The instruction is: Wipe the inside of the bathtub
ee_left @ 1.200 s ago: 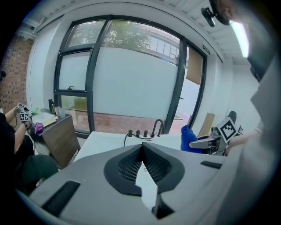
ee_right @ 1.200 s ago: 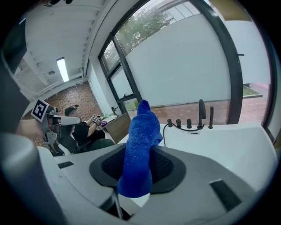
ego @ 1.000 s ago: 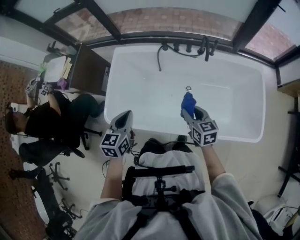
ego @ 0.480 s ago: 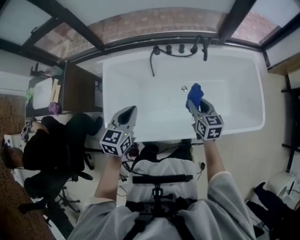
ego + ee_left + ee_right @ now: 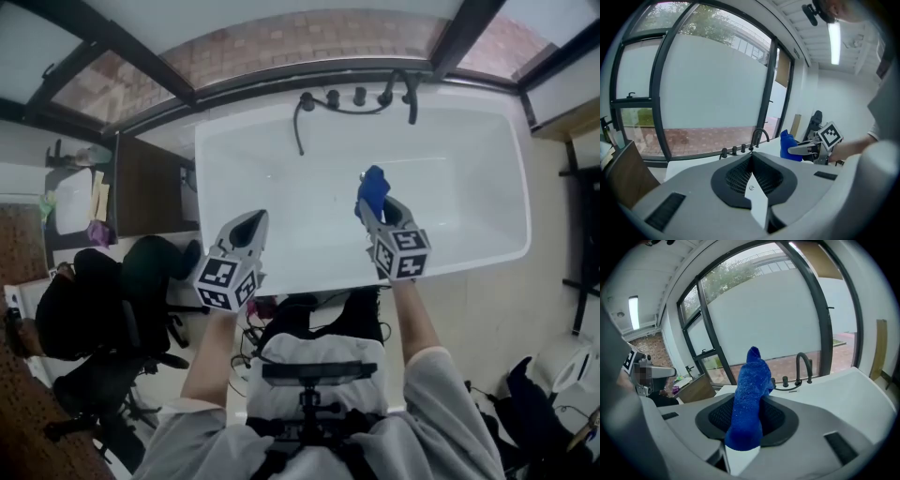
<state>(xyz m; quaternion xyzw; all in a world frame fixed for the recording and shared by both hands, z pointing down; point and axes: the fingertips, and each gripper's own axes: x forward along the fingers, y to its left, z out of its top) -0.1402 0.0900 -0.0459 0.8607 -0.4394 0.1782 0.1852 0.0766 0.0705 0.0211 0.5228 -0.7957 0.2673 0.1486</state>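
Leftward since the earlier frame, our right gripper [image 5: 371, 214], clamped on the blue cloth [image 5: 374, 190], hovers above the white bathtub [image 5: 281, 169]. Our left gripper [image 5: 251, 223] hangs closed and empty at the near rim. We should lower the cloth flat, then sweep overlapping strokes.

A white bathtub [image 5: 281, 178] with a black faucet [image 5: 405, 92] stands ahead of the left gripper [image 5: 251, 221], with office chairs [image 5: 150, 281] and a wooden desk [image 5: 150, 183] to its left: a test workroom, not a home.
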